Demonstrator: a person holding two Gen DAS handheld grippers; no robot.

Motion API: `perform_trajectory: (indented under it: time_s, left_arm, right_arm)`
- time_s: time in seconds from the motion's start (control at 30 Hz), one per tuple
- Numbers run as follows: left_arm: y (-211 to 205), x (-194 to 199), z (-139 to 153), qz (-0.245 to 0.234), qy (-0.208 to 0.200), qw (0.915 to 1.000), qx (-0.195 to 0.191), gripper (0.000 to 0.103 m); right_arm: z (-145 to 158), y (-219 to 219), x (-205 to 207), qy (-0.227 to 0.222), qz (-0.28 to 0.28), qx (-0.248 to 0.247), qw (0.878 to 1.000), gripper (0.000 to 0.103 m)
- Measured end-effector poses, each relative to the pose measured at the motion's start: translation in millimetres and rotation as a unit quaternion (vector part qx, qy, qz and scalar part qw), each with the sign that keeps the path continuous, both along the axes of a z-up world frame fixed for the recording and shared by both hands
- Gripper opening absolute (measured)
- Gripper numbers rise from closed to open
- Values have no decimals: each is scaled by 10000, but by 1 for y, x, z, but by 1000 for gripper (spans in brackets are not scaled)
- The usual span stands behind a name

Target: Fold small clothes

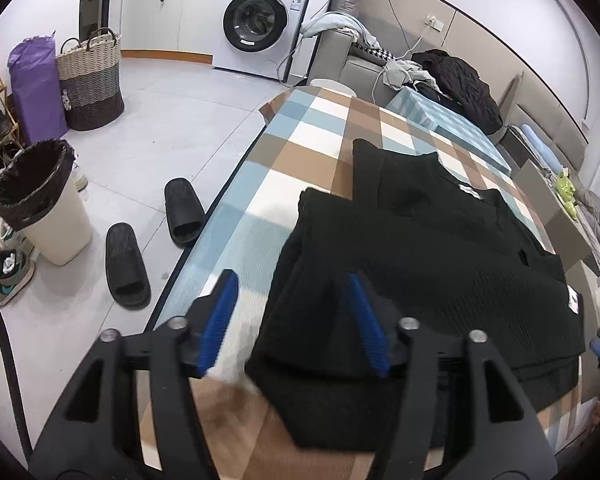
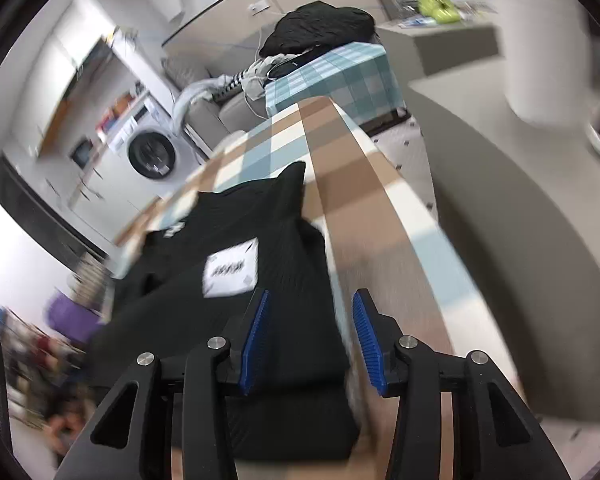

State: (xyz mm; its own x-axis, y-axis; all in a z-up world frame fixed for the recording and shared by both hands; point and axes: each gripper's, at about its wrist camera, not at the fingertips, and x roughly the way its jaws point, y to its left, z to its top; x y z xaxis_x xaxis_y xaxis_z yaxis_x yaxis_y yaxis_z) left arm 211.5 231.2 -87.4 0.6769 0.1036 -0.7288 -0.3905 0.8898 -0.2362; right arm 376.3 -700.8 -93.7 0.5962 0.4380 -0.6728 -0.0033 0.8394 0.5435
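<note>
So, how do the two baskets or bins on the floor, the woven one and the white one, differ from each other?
The woven basket has handles and bands of cream, grey and dark brown; the white bin is plain and smooth, with no handles. The bin holds a black liner folded over its rim; the basket shows none. The basket stands beside a purple bag, the bin near black slippers. Both stand upright and open on the floor.

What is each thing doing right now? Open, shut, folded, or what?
Left gripper: open, one finger over the garment's near edge.
Right gripper: open, gripping nothing.
Black garment: lying on the table, partly folded, layers overlapping.
Checked tablecloth: spread flat.
Washing machine: door shut.
Bin: open top, black liner in.
Black slippers: on the floor, apart.
</note>
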Motion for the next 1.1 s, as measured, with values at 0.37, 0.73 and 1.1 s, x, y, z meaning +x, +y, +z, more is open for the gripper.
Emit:
perform_trajectory:
  time_s: [0.37,0.73,1.1]
  left_arm:
    - [-35,-32,0,-470,-10,9962,-734,69]
    - [-53,-39,-14,-764,265,9918,-985,69]
    - [-28,-10,-25,-85,67,9924,-1226,69]
  right_arm:
    - [-42,22,-15,454,223,1326,9899,57]
    - [-9,36,9,-425,214,1331,9900,56]
    - [-21,36,3,-186,279,1389,9897,57]
